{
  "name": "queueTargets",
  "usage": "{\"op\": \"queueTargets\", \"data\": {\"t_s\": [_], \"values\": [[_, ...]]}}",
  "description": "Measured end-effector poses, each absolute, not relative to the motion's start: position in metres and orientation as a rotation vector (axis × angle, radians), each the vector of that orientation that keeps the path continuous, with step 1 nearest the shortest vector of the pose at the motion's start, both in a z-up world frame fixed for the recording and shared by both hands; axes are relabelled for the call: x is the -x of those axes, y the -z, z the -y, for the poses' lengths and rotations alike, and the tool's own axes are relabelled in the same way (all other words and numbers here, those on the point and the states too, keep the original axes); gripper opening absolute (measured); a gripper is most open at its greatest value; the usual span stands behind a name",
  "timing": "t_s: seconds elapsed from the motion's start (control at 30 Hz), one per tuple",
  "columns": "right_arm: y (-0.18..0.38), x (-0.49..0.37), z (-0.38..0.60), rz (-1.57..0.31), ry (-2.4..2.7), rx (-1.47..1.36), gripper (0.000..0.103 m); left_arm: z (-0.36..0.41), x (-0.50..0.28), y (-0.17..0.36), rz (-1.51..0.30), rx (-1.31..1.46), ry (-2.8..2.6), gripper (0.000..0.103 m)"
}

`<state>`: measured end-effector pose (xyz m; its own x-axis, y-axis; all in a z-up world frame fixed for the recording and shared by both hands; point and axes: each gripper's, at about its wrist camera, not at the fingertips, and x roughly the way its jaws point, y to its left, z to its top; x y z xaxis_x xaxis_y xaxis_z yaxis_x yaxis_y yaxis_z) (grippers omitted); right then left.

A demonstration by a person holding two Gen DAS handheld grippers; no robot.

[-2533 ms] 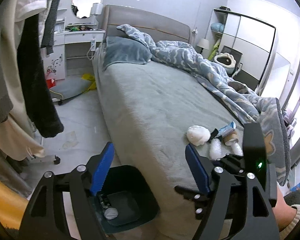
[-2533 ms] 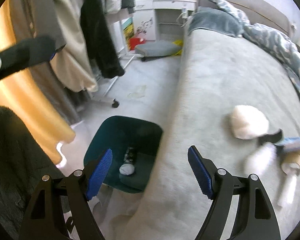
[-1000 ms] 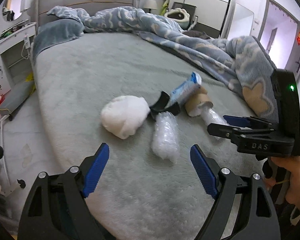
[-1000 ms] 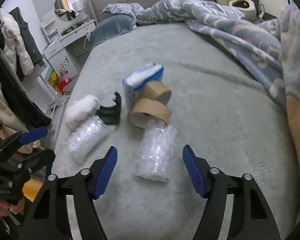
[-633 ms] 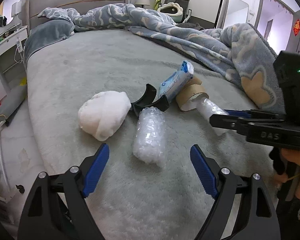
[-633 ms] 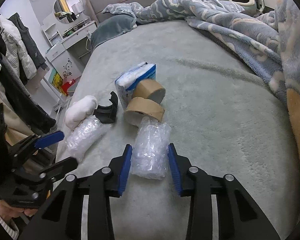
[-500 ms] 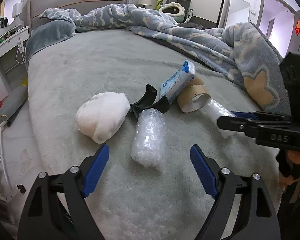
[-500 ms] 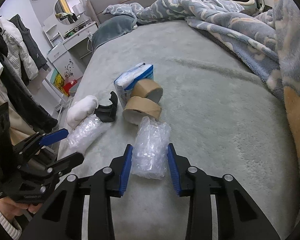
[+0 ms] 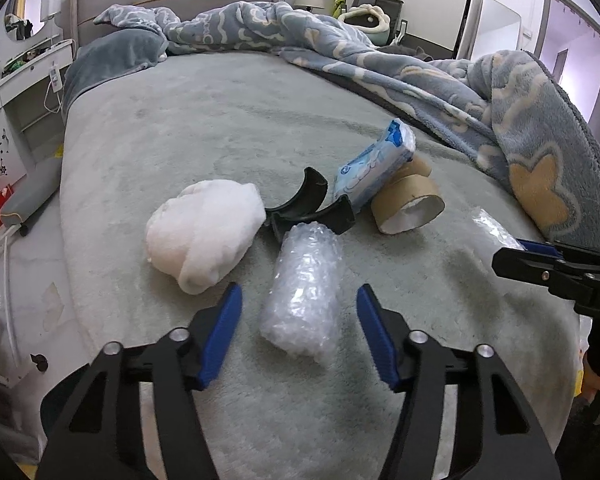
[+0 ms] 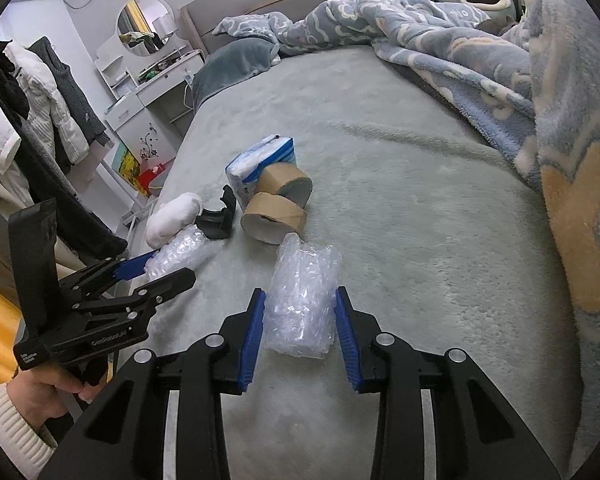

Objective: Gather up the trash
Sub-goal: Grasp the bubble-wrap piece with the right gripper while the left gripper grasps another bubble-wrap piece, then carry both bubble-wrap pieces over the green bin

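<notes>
Trash lies on the grey bed [image 9: 220, 128]. A roll of bubble wrap [image 9: 304, 296] sits between the blue pads of my left gripper [image 9: 299, 300]. Its jaws are closing, with a gap still showing on both sides. My right gripper [image 10: 300, 320] is shut on a second bubble wrap roll [image 10: 304, 304]; in the left wrist view it shows at the right edge [image 9: 508, 252]. Beyond lie a white wad [image 9: 204, 232], a black curved piece [image 9: 312, 208], a blue-and-white tissue pack [image 9: 374, 168] and cardboard tape rolls [image 9: 408, 208].
A blue patterned blanket [image 9: 480, 92] is heaped along the right and far side of the bed. The bed's edge drops to the floor [image 9: 24, 280] on the left. A white dresser [image 10: 148, 100] and hanging clothes [image 10: 48, 92] stand beyond it.
The right gripper has closed on its bubble wrap roll. The left gripper has moved in lower over the other roll, and its jaws have narrowed around it.
</notes>
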<state>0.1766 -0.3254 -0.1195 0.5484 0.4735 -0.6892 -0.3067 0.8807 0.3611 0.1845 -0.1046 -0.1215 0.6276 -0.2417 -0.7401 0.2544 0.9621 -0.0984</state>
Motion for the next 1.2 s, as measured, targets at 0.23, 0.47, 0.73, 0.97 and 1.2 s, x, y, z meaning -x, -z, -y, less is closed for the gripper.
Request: {"op": "queueTargets", "data": {"t_s": [0.23, 0.47, 0.73, 0.97, 1.2], "values": [[0.117, -0.174, 0.328, -0.869, -0.476, -0.209, 0.036, 0.107, -0.186, 0.122, -0.860, 0.001, 0.284, 0.041], [0.106, -0.171, 0.316, -0.855, -0.506, -0.191, 0.036, 0.104, -0.180, 0.111, -0.857, 0.013, 0.289, 0.040], [0.093, -0.171, 0.286, -0.848, -0.553, -0.145, 0.036, 0.090, -0.168, 0.097, -0.847, 0.021, 0.283, 0.040], [0.082, -0.167, 0.261, -0.837, -0.572, -0.117, 0.036, 0.069, -0.155, 0.081, -0.820, 0.049, 0.272, 0.040], [0.069, -0.164, 0.224, -0.820, -0.624, -0.090, 0.036, 0.035, -0.141, 0.068, -0.794, 0.098, 0.246, 0.040]]}}
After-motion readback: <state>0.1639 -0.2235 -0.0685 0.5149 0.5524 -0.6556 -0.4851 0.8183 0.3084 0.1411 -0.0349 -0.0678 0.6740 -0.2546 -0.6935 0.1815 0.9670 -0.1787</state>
